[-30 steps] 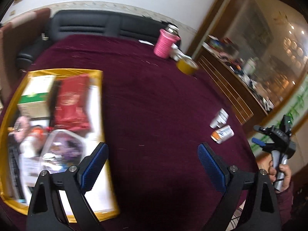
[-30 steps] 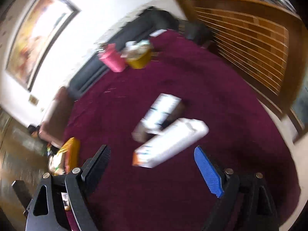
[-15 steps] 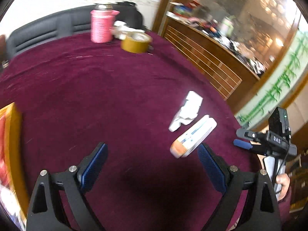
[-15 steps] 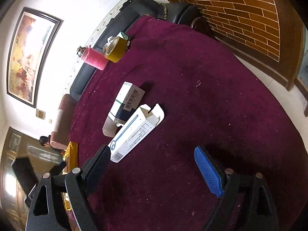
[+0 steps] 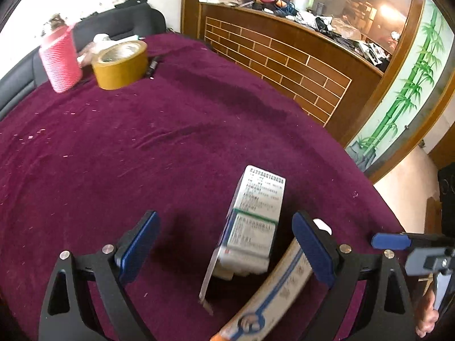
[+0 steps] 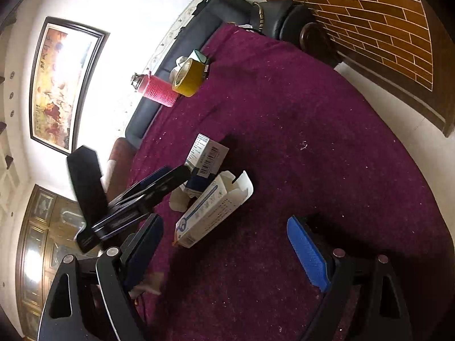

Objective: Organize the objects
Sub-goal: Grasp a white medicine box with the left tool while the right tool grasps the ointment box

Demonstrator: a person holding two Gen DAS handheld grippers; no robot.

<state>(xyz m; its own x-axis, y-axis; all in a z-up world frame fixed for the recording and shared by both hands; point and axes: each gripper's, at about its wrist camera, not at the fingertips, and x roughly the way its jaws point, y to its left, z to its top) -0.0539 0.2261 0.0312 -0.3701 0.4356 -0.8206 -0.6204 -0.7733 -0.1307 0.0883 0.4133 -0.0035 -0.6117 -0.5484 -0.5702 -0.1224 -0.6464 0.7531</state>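
Two open-ended cartons are lying on the maroon cloth with both grippers hovering spread above them.

The left gripper (image 5: pixel 224 244) is hanging with jaws wide apart around the grey-and-white printed box (image 5: pixel 254 221), touching nothing; its end flap is gaping. Just beside it the longer white box with a blue stripe (image 6: pixel 210 210) is lying flat, its flaps open too. The right gripper (image 6: pixel 224 244) is standing open near that box, gripping nothing.

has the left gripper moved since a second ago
Yes. The left gripper has swung off the gold tray, across the maroon cloth, to the two small boxes: the barcode box now sits between its open fingers.
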